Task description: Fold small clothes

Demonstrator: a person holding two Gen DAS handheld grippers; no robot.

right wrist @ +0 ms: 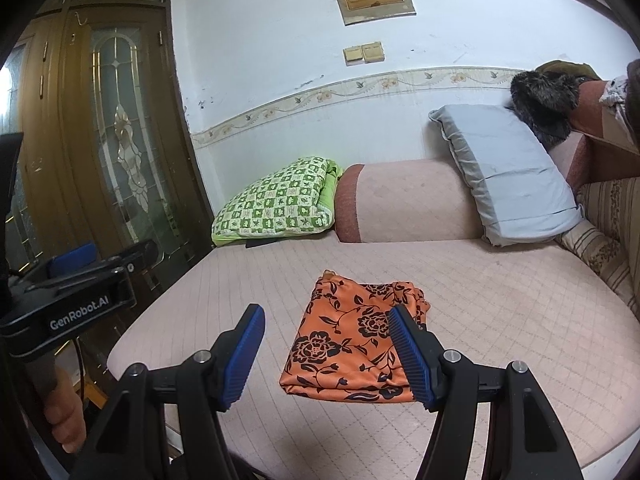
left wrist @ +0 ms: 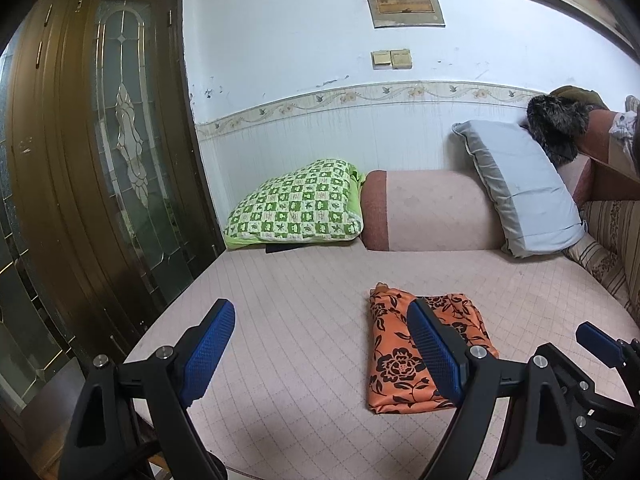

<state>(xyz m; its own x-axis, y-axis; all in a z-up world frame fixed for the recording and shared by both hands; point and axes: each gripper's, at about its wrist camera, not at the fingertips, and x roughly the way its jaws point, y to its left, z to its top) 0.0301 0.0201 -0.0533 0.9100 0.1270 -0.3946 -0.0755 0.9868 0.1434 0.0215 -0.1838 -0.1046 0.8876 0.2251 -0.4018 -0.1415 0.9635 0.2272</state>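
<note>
Folded orange flowered cloth [right wrist: 352,340] lies on the pink bed [right wrist: 500,320].
Both the left gripper [left wrist: 320,344] and right gripper [right wrist: 326,350] gape, holding nothing; the cloth sits beyond the jaws.

Cloth, wood and ribbed plastic

The folded garment [right wrist: 352,340] at centre is smooth orange cloth with a slight sheen; the bed [right wrist: 500,300] wears matt quilted fabric; the door [left wrist: 80,160] at left is glossy dark wood with patterned glass; gripper pads [right wrist: 412,354] look ribbed blue plastic.
</note>
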